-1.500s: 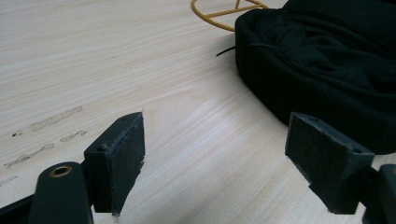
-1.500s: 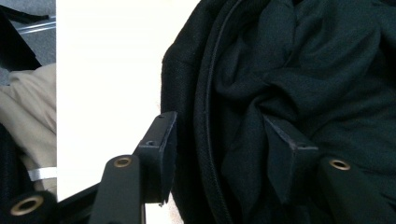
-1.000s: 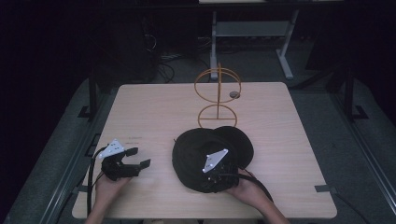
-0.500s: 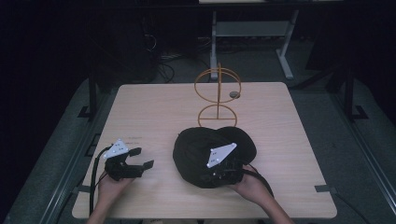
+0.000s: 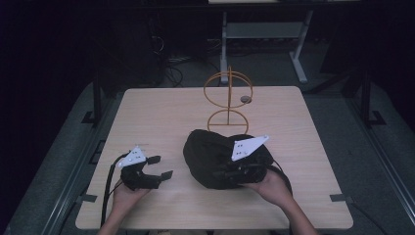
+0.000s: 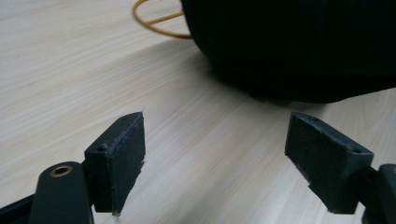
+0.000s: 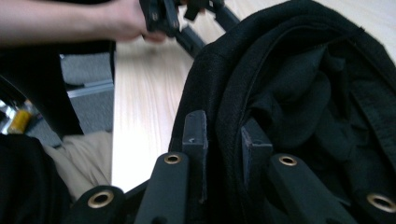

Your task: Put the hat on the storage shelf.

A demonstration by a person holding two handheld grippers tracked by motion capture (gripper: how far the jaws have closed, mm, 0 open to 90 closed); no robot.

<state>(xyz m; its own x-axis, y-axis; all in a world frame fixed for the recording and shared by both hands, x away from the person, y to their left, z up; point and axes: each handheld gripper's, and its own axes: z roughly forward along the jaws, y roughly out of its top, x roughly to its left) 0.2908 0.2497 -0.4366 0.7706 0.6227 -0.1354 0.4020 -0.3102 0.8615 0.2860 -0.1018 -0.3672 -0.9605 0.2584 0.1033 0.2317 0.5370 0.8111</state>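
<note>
A black cloth cap (image 5: pixel 208 156) lies in the middle of the table, in front of an orange wire stand (image 5: pixel 228 93). My right gripper (image 5: pixel 224 174) is shut on the cap's near rim and holds that edge raised off the wood. The right gripper view has the rim (image 7: pixel 223 107) pinched between the two pads of my right gripper (image 7: pixel 224 140), with the cap's lining (image 7: pixel 303 93) open beyond. To the left of the cap, my left gripper (image 5: pixel 162 168) stands open just above the table. Nothing is between the jaws of my left gripper (image 6: pixel 215 144), and the cap (image 6: pixel 299 46) is a short way ahead of them.
The light wooden table (image 5: pixel 156 112) has bare room on its left and far sides. A small dark round object (image 5: pixel 245 99) lies beside the stand's upper ring. The stand's base ring (image 6: pixel 159 21) shows beside the cap. Dark floor and a metal frame surround the table.
My right gripper closed on the cap's rim and rose, lifting that edge. My left gripper shifted a little to the right, toward the cap, and stayed open.
</note>
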